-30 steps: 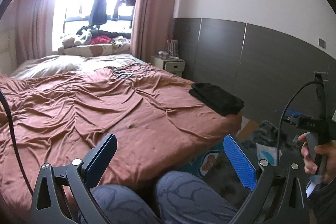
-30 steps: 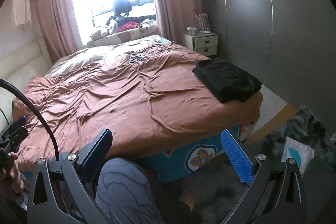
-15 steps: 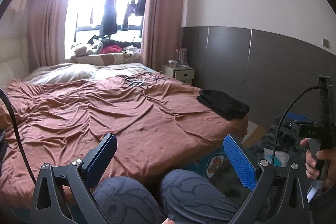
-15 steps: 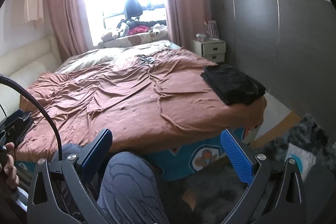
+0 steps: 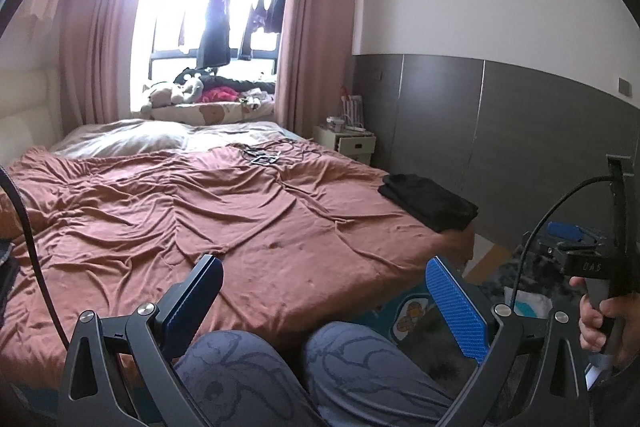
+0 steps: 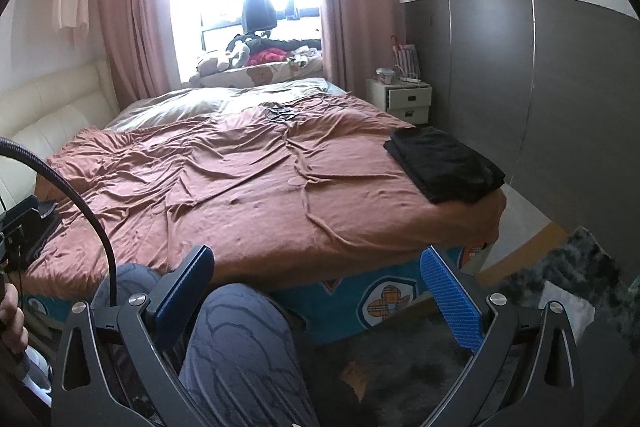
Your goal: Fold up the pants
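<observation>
Black pants lie folded in a flat stack at the near right corner of the bed, which has a wrinkled rust-brown cover. My left gripper is open and empty, held low over the person's knees, well short of the pants. My right gripper is also open and empty, above one knee at the bed's foot. The right gripper's handle, held by a hand, shows at the right edge of the left wrist view.
A white nightstand stands against the grey panelled wall beyond the bed. Clothes and soft toys pile on the window sill. A small dark tangle lies on the cover. A dark rug covers the floor at right.
Both cameras have tilted upward and drawn back a little, so the bed and folded pants sit lower and more of the window shows. Both grippers stayed open.
</observation>
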Motion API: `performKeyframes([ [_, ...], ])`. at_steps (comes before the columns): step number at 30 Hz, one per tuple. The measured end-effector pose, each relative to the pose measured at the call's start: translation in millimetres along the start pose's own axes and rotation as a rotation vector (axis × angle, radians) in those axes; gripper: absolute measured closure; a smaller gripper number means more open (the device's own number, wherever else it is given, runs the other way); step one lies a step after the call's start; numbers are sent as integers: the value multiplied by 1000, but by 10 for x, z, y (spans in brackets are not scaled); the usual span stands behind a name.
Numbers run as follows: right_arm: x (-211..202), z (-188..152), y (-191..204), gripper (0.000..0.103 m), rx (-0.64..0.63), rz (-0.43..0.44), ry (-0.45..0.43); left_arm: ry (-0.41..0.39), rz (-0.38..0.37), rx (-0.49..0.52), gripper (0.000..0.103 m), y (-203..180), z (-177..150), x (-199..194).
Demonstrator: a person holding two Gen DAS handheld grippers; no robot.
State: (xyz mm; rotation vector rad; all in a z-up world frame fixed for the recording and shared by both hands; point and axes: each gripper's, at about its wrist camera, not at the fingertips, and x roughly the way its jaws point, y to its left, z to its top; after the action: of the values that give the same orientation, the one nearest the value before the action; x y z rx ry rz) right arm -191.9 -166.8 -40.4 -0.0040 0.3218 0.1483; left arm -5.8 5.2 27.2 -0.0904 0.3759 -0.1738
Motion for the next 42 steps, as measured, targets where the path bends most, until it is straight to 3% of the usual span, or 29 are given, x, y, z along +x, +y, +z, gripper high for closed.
performKeyframes([
  [16, 15, 2, -12, 0, 46, 24, 20, 6, 4, 0, 1, -34, -32, -42],
  [42, -61, -55, -9, 0, 19, 20, 17, 0, 2, 6, 1, -72, -44, -104],
])
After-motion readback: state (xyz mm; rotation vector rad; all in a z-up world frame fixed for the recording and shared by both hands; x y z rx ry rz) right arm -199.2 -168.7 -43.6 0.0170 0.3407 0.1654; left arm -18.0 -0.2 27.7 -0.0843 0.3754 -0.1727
